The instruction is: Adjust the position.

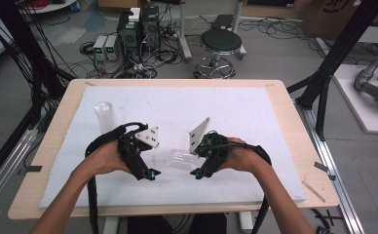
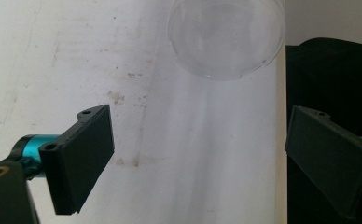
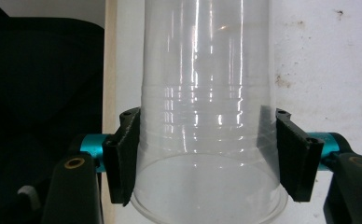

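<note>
Step in hand: the right gripper (image 1: 195,173) held a clear plastic cup (image 1: 181,158) on its side above the white mat (image 1: 255,117), its base pointing toward the left gripper (image 1: 151,174); by my reading the cup was being lifted clear or passed across.
Right jaws: closed on the cup near its rim, one pad (image 3: 123,156) on each side of the wall, seen plainly in the right gripper view.
Left jaws: wide apart with nothing between them; in the left gripper view the cup's round base (image 2: 226,37) sat ahead of them, not touching.
Doing it well: the squeeze should have stayed light, since thin plastic buckles and can pop out of flat pads. Had the left gripper taken the cup, it should have closed around the base end before the right one let go. Keeping the cup level and moving slowly would have helped.
Where the cup was: between the two grippers, near the front middle of the mat, off the surface as far as I could judge.
Cup's look: transparent, tapered, faint ridges below the rim (image 3: 207,214), empty, shiny with streaks of reflected light.
Second cup: another clear cup (image 1: 104,116) stood upright on the mat's left side, well apart from both grippers.
</note>
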